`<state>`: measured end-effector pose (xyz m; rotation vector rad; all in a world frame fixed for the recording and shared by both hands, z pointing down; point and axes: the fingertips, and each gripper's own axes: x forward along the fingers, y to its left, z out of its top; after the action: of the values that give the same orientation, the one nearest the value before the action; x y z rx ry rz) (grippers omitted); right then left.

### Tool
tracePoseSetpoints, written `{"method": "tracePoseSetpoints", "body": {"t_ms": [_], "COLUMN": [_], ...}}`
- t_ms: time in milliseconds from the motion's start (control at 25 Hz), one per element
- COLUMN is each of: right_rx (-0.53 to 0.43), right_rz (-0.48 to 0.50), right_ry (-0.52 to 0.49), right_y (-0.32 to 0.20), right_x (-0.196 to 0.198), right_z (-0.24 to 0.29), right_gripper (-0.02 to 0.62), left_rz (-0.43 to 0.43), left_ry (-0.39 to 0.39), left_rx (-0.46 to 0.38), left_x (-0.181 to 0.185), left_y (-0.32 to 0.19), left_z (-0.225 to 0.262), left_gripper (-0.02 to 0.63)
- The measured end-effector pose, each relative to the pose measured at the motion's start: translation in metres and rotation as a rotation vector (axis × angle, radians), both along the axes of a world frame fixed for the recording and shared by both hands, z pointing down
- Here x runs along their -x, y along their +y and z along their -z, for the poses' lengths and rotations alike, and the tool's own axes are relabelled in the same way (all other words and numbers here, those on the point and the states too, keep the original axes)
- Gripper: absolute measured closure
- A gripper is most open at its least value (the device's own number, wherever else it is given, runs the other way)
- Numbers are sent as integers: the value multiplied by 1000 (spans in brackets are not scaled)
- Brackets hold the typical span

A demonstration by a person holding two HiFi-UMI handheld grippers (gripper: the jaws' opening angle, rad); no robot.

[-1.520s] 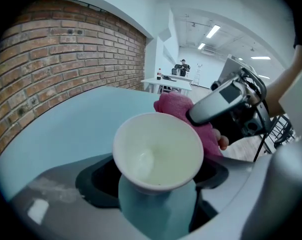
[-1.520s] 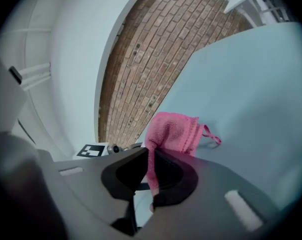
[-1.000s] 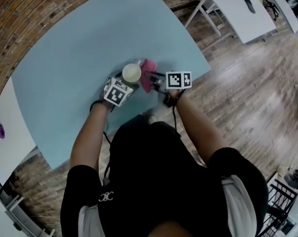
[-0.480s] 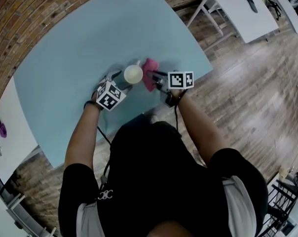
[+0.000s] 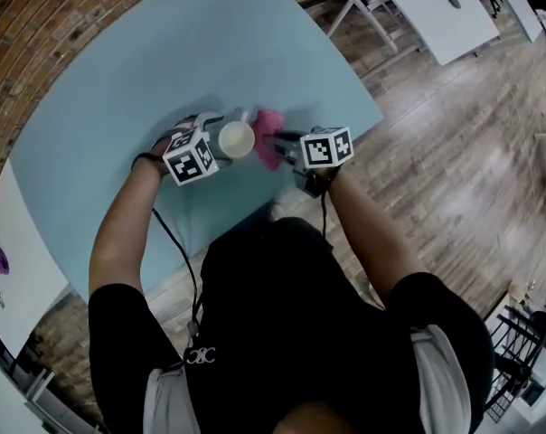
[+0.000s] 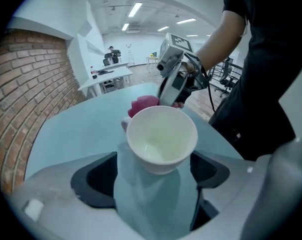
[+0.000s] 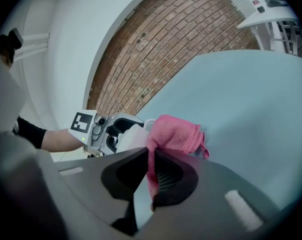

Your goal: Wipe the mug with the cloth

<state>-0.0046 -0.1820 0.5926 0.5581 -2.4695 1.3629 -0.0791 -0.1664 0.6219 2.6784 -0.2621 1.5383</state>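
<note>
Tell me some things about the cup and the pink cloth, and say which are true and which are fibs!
1. The mug is empty. True.
2. The cloth is blue. False: it is pink.
3. The right gripper pinches the cloth. True.
4. The left gripper squeezes the mug. False: its jaws have just been opening and stand apart, with the mug between them and not pressed.
5. The mug stands on the wooden floor. False: it stands on the light blue table.
</note>
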Motion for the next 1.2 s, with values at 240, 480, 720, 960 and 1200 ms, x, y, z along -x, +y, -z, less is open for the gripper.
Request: {"method": "tracePoseSetpoints", "body": {"t_ms": [240, 480, 720, 960, 1200], "right_rx": [-8, 10, 14, -33, 73], "right_rz": [11, 3, 7, 34, -5], "right_ry": [8, -27, -90, -113, -68], "right_y": [0, -3, -5, -3, 4], "right_x": [0, 5, 1, 5, 6], "right_z": [5, 6, 22, 38, 0], "right_gripper": [557, 557, 557, 557, 557], "left_rz": [-115, -111, -44, -14, 81], "left_ry": [-33, 0, 27, 20, 44], "left_rx": [71, 68, 64, 63, 62], "left_x": [-6, -16, -20, -17, -20], "left_y": [0, 4, 5, 6, 6], "left_z": [-6, -5, -4, -5, -4], "left_gripper": [142, 229, 233, 233, 232]}}
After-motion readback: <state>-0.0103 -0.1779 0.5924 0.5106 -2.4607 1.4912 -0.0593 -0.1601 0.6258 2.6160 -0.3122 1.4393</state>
